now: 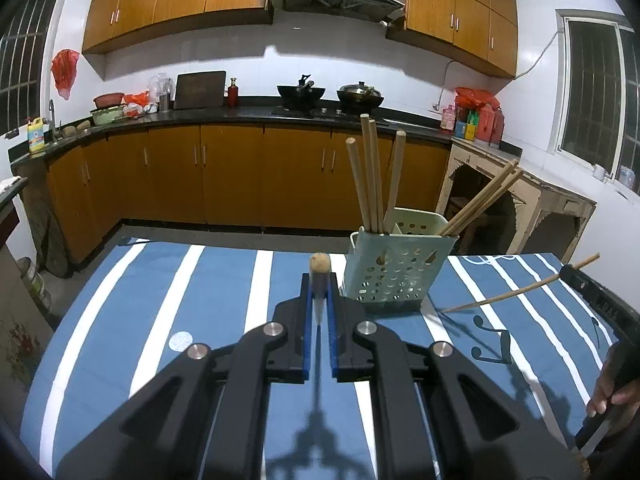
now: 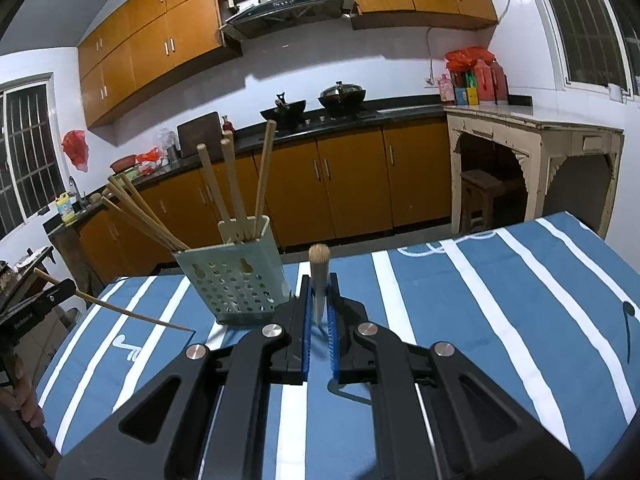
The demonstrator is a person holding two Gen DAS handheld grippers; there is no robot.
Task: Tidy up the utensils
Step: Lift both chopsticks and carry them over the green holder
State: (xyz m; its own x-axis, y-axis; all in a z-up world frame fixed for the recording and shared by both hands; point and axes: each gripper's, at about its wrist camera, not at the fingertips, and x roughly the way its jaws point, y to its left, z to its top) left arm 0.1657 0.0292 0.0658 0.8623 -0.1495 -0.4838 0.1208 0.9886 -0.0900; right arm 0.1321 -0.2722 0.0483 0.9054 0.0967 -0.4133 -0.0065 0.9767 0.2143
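Observation:
A pale green perforated utensil holder (image 1: 394,268) stands on the blue striped tablecloth (image 1: 180,300), holding several wooden chopsticks (image 1: 370,172). My left gripper (image 1: 319,286) is shut on a chopstick (image 1: 319,264) that I see end-on, just left of the holder. In the right wrist view the holder (image 2: 232,280) is left of my right gripper (image 2: 319,286), which is shut on another chopstick (image 2: 319,264) seen end-on. Each gripper's chopstick also shows in the other view as a long thin stick over the cloth (image 1: 520,290) (image 2: 120,310).
The table's far edge runs behind the holder. Beyond are orange kitchen cabinets (image 1: 240,176), a black counter with woks (image 1: 302,94), and a worn white side table (image 2: 532,152) at the right. The person's hand (image 1: 612,392) is at the right edge.

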